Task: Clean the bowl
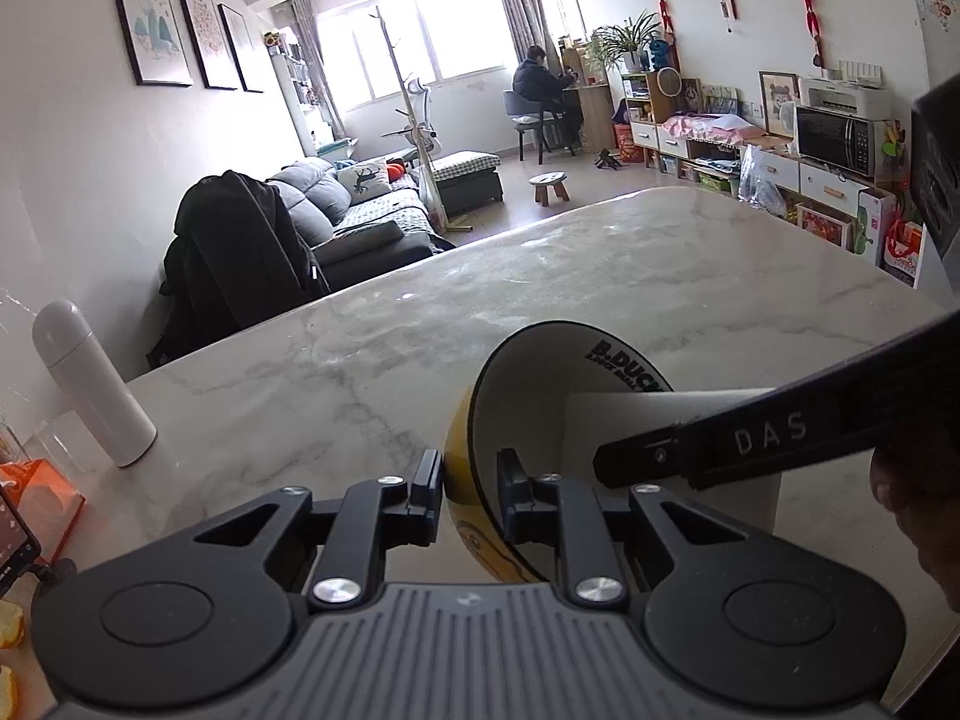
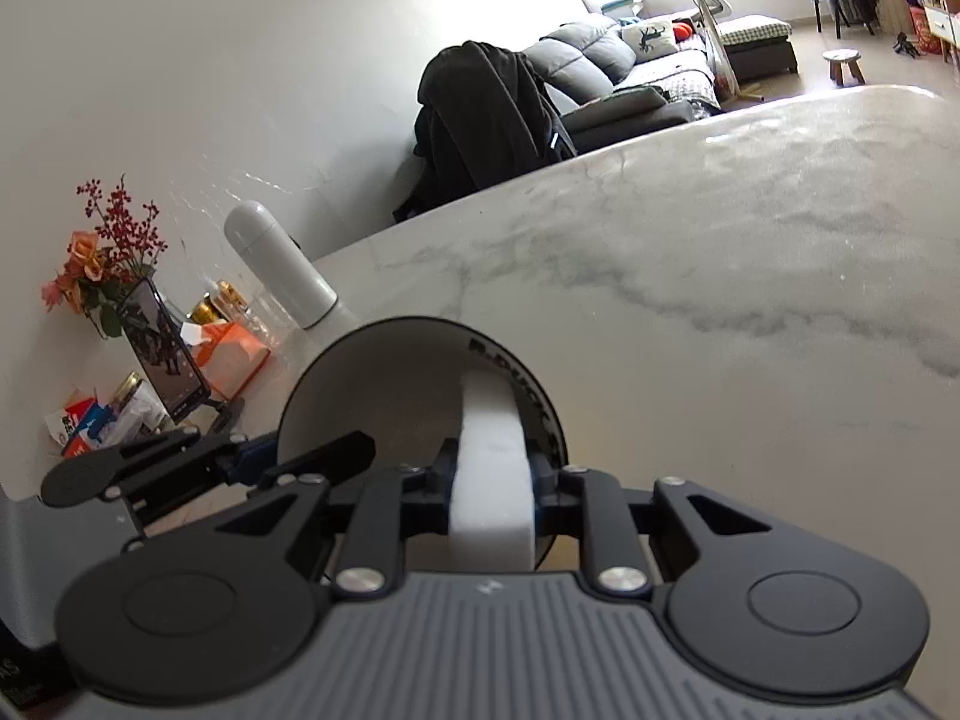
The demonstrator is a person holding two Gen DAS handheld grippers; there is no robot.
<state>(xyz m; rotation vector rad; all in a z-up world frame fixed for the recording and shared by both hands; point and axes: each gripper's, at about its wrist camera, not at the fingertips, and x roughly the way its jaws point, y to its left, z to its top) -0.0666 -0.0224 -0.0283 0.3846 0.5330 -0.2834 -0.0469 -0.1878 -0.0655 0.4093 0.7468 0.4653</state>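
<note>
A bowl (image 1: 540, 396), yellow outside and white inside with black lettering near the rim, is held tilted on its side above the marble table (image 1: 360, 360). My left gripper (image 1: 471, 480) is shut on the bowl's rim, one finger outside and one inside. My right gripper (image 2: 492, 474) is shut on a white sponge block (image 2: 492, 468) and presses it into the bowl's inside (image 2: 384, 384). In the left wrist view the sponge (image 1: 660, 438) fills the bowl's right half, with a right gripper finger (image 1: 750, 438) across it.
A white thermos (image 1: 90, 384) stands at the table's left edge, also in the right wrist view (image 2: 276, 264). Near it are an orange tissue box (image 2: 231, 354), a phone on a stand (image 2: 165, 354), a flower vase (image 2: 102, 264) and jars. A chair with a black coat (image 1: 240, 252) stands behind the table.
</note>
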